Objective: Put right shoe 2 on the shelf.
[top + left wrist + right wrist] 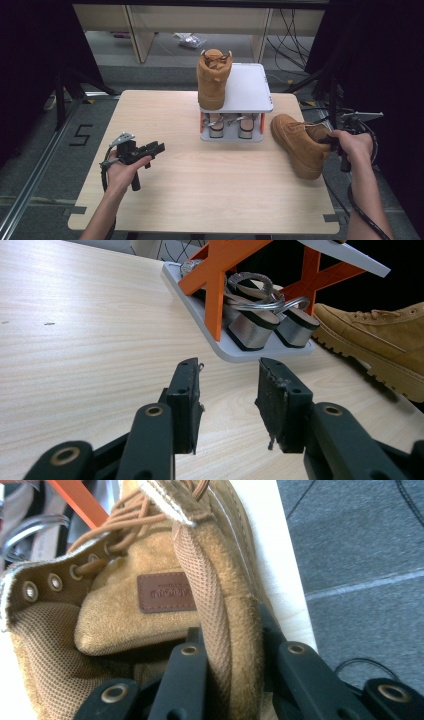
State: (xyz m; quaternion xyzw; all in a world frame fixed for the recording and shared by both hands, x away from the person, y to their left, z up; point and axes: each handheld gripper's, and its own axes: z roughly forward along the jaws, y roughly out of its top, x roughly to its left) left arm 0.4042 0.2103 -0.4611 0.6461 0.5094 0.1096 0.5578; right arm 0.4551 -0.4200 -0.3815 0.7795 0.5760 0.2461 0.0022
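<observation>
One tan suede boot (pixel 214 80) stands upright on the top of a small grey rack (pixel 247 90) at the back of the table. Its mate (pixel 299 145) lies tilted on the table right of the rack, toe toward the rack. My right gripper (pixel 330 142) is shut on this boot's collar; in the right gripper view the padded collar edge (pixel 220 595) is pinched between the jaws of that gripper (pixel 230 635). My left gripper (pixel 159 147) hovers over the table's left part, open, with nothing between its jaws (pixel 230 367), pointing toward the rack.
The wooden table (pixel 200 190) carries the rack, which has orange struts (pixel 215 280) and a grey base (pixel 235 352). A pair of silver-strapped sandals (pixel 255 322) sits on the lower shelf. The tilted boot (pixel 380 340) lies near the table's right edge.
</observation>
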